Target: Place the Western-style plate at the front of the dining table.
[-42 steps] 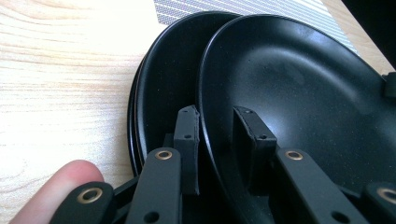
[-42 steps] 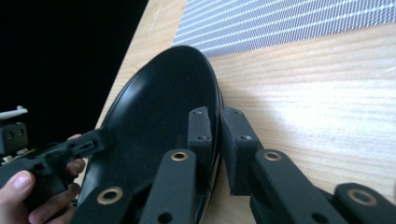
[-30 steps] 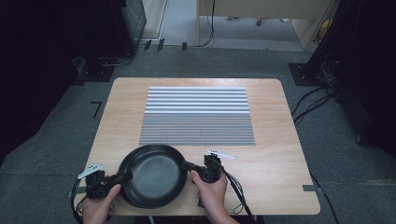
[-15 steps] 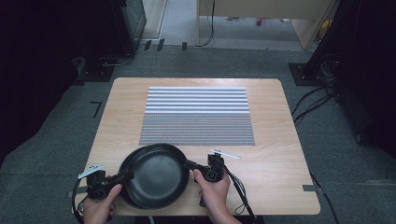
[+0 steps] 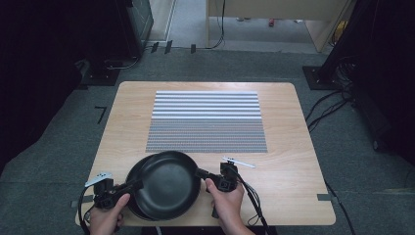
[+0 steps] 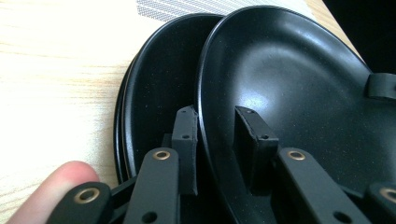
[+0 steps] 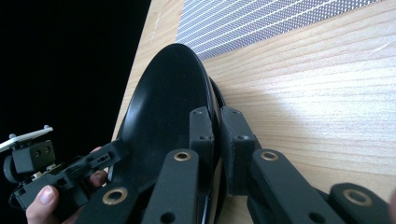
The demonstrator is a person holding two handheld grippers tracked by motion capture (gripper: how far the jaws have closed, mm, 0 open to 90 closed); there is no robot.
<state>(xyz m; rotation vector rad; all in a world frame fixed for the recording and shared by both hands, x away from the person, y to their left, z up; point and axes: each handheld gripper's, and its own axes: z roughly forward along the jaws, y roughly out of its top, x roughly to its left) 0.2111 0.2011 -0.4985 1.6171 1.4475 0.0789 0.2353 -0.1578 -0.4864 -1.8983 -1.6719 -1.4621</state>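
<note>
Plate point(image 5: 169, 182) black and unmarked, both grippers pinching its rim

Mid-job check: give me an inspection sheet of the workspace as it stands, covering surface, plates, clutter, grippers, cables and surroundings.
Surface: wooden table, with a striped mat at its middle.
Job's things: top black plate raised off the plate stack at the near edge.
Clutter: nothing seen.
Grippers: left gripper straddles the top plate's rim, one jaw under, one inside; right gripper shut on the opposite rim.
Cables: gripper cable trails off the near edge; floor cables to the right.
Surroundings: grey carpet, dark equipment on both sides.
</note>
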